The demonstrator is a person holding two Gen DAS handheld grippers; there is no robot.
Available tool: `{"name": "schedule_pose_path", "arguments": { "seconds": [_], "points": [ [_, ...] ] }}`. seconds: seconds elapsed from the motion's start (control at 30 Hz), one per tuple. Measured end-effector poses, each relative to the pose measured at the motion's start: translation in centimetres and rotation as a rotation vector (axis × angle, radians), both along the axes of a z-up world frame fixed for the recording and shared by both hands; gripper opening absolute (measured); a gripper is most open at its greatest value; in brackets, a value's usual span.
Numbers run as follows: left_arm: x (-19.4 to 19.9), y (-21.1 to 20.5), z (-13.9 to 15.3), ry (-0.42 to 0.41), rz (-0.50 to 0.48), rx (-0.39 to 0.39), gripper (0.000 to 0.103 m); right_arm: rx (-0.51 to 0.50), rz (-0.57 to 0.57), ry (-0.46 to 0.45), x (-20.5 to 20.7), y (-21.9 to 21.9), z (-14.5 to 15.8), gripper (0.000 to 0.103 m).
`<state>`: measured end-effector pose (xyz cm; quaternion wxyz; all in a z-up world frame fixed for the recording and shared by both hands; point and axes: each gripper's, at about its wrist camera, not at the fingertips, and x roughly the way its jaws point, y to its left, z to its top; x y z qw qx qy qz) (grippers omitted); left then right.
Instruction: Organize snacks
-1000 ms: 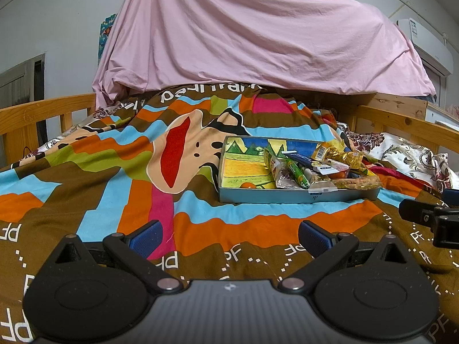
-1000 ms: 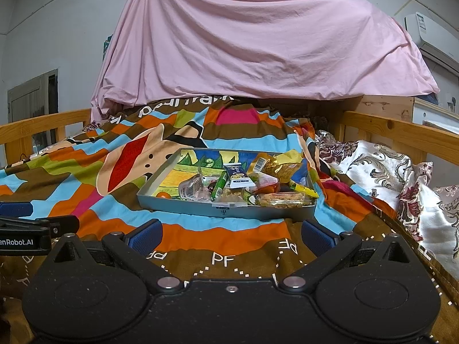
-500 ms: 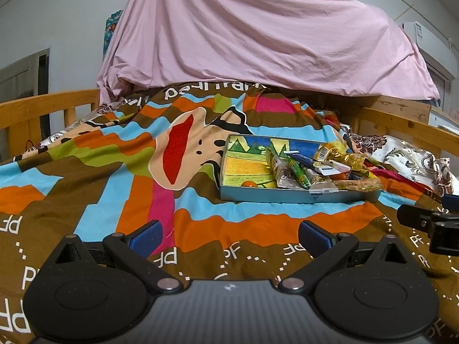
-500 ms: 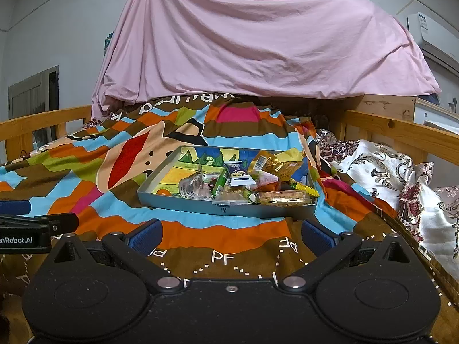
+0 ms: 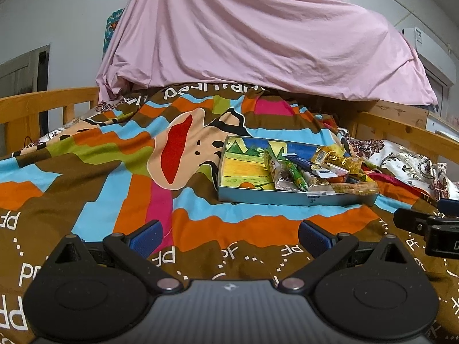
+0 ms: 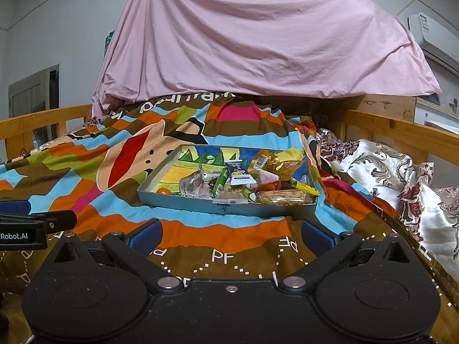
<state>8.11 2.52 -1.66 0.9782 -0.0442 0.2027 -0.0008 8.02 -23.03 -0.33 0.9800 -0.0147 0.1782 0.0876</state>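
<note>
A shallow grey-blue tray (image 5: 266, 197) (image 6: 183, 202) with a painted bottom lies on the striped blanket. Its right half holds a heap of snacks (image 5: 315, 172) (image 6: 249, 177): a green stick pack (image 6: 221, 185), a blue-and-white bar (image 6: 239, 173), gold wrappers (image 6: 279, 163), a nut bar (image 6: 284, 195). A small orange candy (image 5: 246, 185) (image 6: 164, 191) sits at the tray's near left corner. My left gripper (image 5: 229, 236) is open, short of the tray. Also short of the tray, my right gripper (image 6: 231, 236) is open and holds nothing.
The colourful blanket (image 5: 114, 172) covers a bed with wooden rails (image 5: 43, 100) (image 6: 401, 134) on both sides. A pink sheet (image 6: 258, 43) drapes a large mound behind. A floral pillow (image 6: 401, 172) lies at the right. The other gripper's tip shows at each view's edge (image 5: 424, 223) (image 6: 34, 223).
Both grippers have edged slightly forward and upward toward the tray; the tray and snacks have not moved. Both stay open.
</note>
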Motion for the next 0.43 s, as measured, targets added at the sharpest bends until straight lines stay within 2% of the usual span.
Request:
{"name": "schedule_pose_path", "arguments": {
  "seconds": [0.43],
  "points": [
    [-0.26,-0.10,0.21,-0.020,-0.007,0.011,0.103,-0.001,0.001,0.003,-0.01,0.07,-0.07,0.102]
  ]
}}
